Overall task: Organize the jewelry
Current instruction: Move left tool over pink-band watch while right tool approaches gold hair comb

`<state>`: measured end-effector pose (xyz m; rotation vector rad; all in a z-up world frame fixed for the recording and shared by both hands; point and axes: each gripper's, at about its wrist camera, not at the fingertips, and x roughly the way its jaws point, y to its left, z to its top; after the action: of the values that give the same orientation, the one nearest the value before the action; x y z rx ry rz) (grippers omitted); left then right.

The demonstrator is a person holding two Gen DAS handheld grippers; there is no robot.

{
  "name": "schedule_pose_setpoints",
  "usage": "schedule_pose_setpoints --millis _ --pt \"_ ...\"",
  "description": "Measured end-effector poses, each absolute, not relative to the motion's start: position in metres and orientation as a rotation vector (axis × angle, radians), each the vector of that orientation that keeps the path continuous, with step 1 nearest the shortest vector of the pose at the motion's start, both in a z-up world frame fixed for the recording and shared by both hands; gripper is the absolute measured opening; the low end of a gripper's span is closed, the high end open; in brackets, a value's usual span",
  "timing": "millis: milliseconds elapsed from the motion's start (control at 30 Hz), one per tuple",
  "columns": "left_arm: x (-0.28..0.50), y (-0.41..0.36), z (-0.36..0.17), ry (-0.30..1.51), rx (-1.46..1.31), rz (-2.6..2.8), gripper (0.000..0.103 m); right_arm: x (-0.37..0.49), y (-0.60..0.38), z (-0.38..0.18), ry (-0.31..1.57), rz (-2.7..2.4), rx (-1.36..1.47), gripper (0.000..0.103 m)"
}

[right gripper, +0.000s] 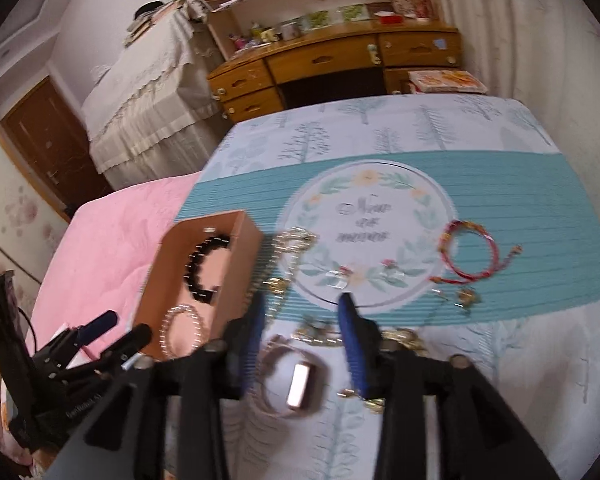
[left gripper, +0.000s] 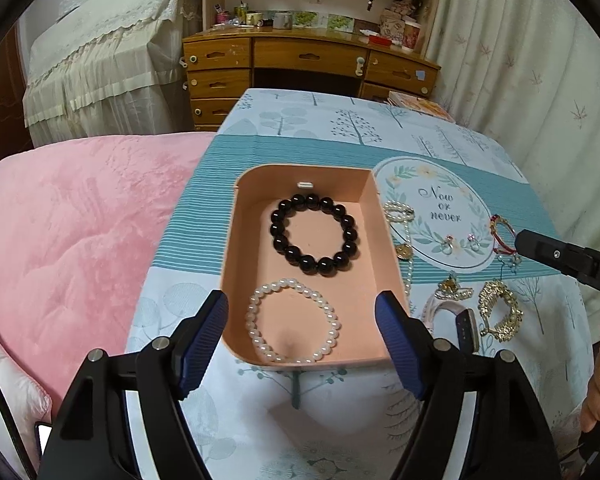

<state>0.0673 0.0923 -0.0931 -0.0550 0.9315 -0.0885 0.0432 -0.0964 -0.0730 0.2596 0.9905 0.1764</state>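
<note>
A peach box (left gripper: 384, 224) on the patterned table holds a black bead bracelet (left gripper: 314, 234) and a white pearl bracelet (left gripper: 294, 322). My left gripper (left gripper: 302, 344) is open and empty, its jaws straddling the box's near end. In the blurred right wrist view my right gripper (right gripper: 302, 344) is open and empty above a pink-strapped watch (right gripper: 296, 386). Loose on the cloth lie a red cord bracelet (right gripper: 466, 256), two rings (left gripper: 460, 243), a pearl necklace (left gripper: 400, 216) and a gold chain bracelet (left gripper: 500, 310). The box (right gripper: 236, 276) shows left of my right gripper.
A pink blanket (left gripper: 80, 240) covers the bed left of the table. A wooden desk with drawers (left gripper: 308, 64) stands beyond the table's far edge. A curtain (left gripper: 540, 60) hangs at the right. My left gripper also shows at the lower left of the right wrist view (right gripper: 112, 334).
</note>
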Motion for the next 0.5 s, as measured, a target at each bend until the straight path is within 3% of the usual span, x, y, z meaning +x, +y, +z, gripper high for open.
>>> schedule_pose_setpoints --millis 433,500 --pt "0.044 0.005 -0.083 0.91 0.116 -0.272 0.074 0.033 -0.163 -0.094 1.01 0.131 0.286 0.042" --pt "0.044 -0.008 -0.086 0.924 0.147 -0.302 0.067 0.031 -0.171 -0.099 1.016 0.138 0.307 0.043"
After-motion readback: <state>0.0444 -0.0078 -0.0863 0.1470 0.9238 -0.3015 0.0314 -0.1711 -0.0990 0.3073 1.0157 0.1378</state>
